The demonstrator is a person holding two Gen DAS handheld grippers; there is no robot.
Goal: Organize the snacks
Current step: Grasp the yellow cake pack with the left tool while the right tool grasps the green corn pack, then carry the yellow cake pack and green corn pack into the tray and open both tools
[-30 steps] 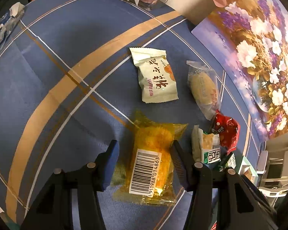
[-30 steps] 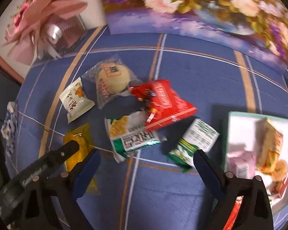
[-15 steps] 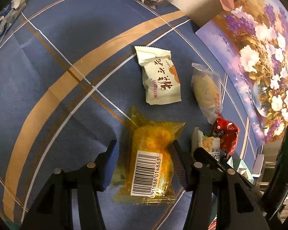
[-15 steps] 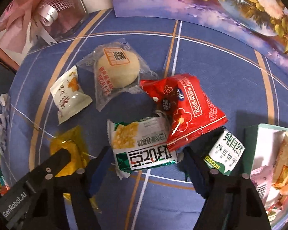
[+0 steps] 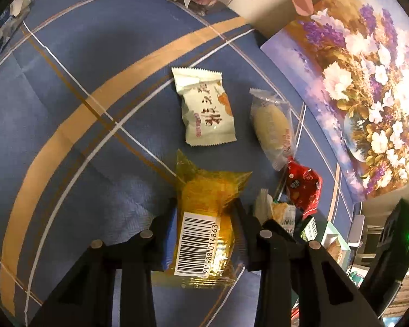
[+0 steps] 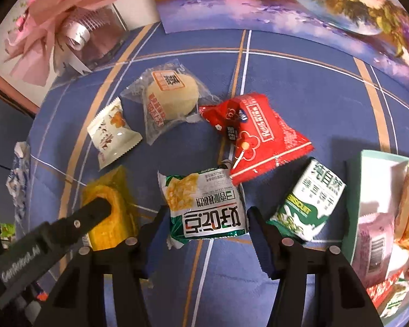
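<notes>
Since a second ago our jaws have narrowed. The left hand-held gripper (image 5: 204,226) is closing onto the yellow packet (image 5: 204,218), its long axis toward twelve o'clock; the right hand-held gripper (image 6: 207,226) is closing round the green-and-white packet (image 6: 204,204) on the bench (image 5: 68,81).

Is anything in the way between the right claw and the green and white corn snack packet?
No. The right claw already has the green and white corn snack packet between its fingers, which are closing. Nothing sits between them. The red foil packet only overlaps the corn packet's far corner, away from the fingers.
</notes>
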